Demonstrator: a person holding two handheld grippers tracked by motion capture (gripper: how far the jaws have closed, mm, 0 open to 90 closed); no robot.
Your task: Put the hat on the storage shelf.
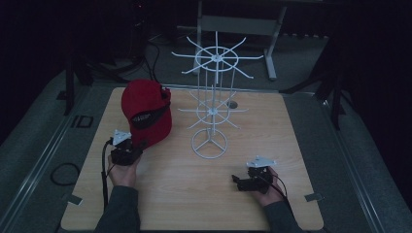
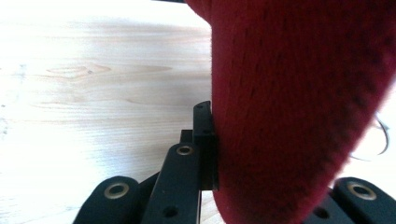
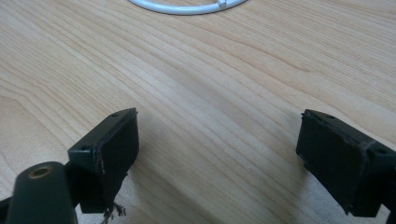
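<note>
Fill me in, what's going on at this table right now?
A person works a pair of tongs in each hand at a wooden table. The left tongs are closed on the red cap, which sits beside a white wire rack. The right tongs are open over bare wood, holding nothing.

The cap (image 1: 145, 112) sits on the table (image 1: 194, 194) at nine o'clock from the wire rack (image 1: 212, 104). The left gripper (image 1: 130, 148) is at the cap's six, the right gripper (image 1: 241, 182) at the rack's five.
</note>
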